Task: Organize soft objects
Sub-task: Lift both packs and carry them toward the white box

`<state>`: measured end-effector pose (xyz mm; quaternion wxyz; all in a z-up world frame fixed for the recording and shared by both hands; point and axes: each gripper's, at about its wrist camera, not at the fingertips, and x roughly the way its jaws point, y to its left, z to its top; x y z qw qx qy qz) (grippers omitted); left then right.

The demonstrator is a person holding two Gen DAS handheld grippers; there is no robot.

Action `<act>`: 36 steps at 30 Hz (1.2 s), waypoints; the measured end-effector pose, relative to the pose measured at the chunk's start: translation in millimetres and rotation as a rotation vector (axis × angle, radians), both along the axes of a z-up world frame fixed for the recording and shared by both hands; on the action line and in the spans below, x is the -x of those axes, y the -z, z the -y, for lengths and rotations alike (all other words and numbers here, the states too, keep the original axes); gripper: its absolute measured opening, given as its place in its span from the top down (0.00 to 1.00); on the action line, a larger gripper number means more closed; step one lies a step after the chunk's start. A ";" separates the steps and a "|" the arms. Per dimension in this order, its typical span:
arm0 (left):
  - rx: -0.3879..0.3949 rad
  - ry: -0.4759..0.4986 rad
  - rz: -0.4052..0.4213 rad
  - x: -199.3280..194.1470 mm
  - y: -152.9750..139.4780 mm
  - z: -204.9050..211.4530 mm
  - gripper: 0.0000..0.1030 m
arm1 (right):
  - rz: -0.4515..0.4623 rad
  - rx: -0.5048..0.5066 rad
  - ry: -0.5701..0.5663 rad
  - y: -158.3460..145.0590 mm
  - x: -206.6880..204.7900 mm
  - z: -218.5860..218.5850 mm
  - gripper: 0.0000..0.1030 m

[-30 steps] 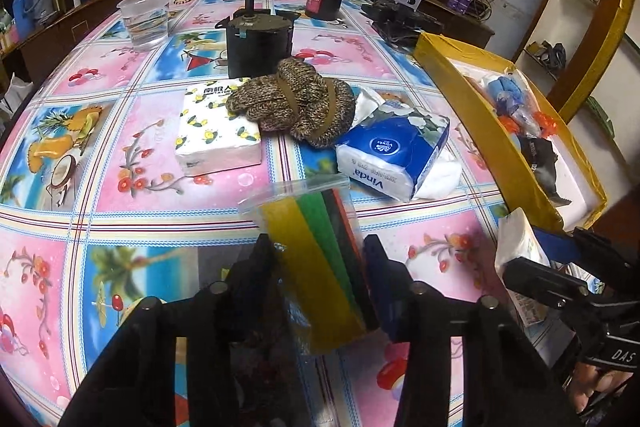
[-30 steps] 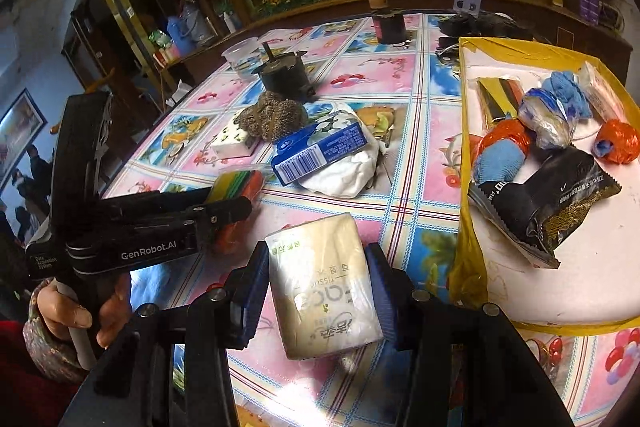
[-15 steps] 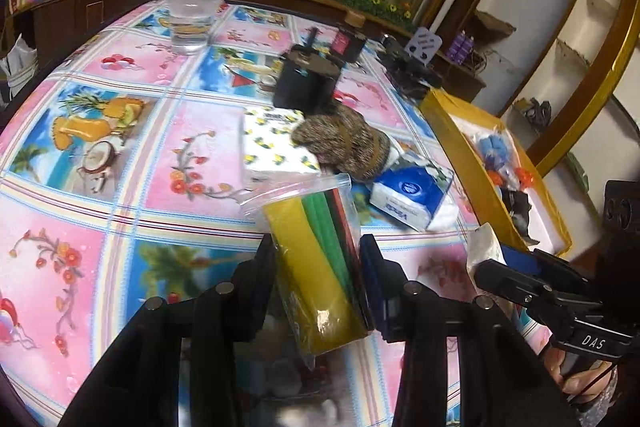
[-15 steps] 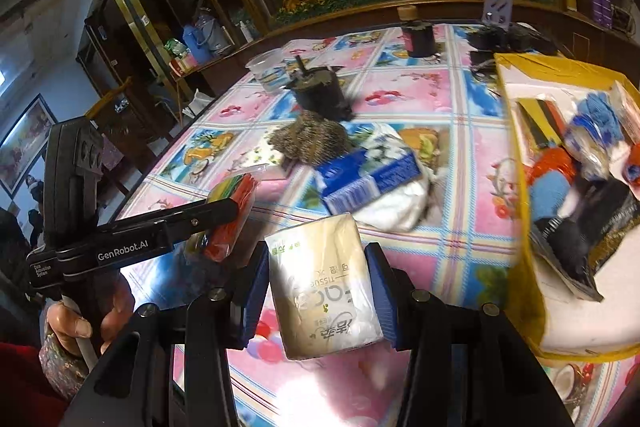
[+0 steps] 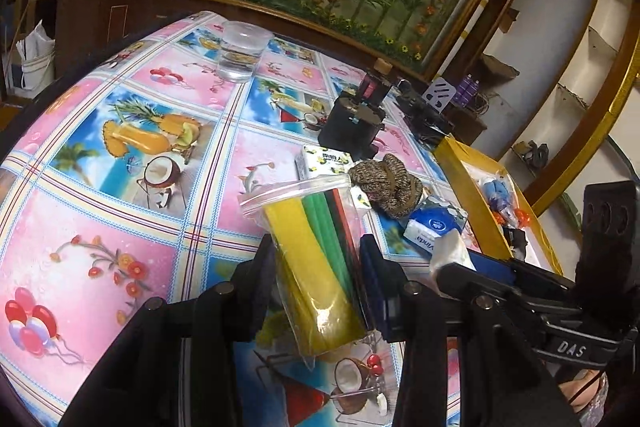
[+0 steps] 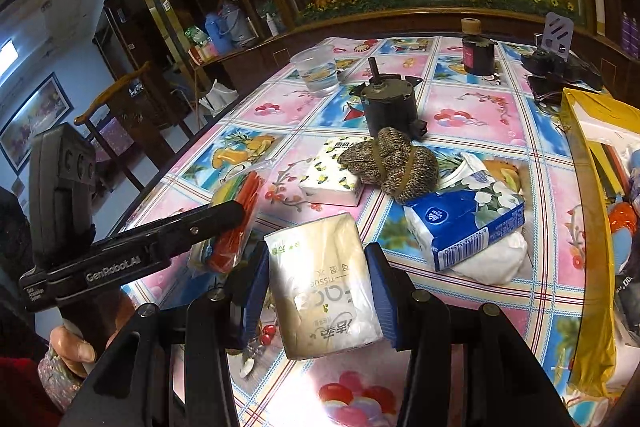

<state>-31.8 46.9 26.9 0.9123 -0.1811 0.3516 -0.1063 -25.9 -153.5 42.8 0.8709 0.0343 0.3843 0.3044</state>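
Floral tablecloth point(image 5: 120, 155), left view hides chair point(image 6: 116, 107), right shows it

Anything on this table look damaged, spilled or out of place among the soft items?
The blue tissue pack is torn open, white tissue bulging out beneath it. A hard black motor sits right behind the knitted bundle, odd among soft things. Nothing looks spilled.

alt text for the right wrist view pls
The right gripper holds a white tissue pack above a colourful tablecloth. Beyond lie a blue tissue pack, knitted bundle and yellow box; the left gripper holds bagged sponges.
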 end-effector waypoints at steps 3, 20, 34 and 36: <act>0.000 -0.001 0.021 3.3 -2.1 -0.2 0.61 | -0.001 -0.012 0.028 -1.0 -9.3 6.4 0.50; -0.069 -0.105 0.013 4.6 -0.4 2.9 0.61 | 0.165 -0.081 0.005 -26.5 -50.9 -4.4 0.50; -0.110 -0.141 -0.021 2.4 2.2 2.9 0.61 | 0.132 -0.116 0.035 -18.3 -47.3 22.7 0.50; -0.114 -0.144 -0.023 2.0 2.3 3.0 0.61 | 0.131 -0.119 0.035 -18.3 -46.6 24.1 0.50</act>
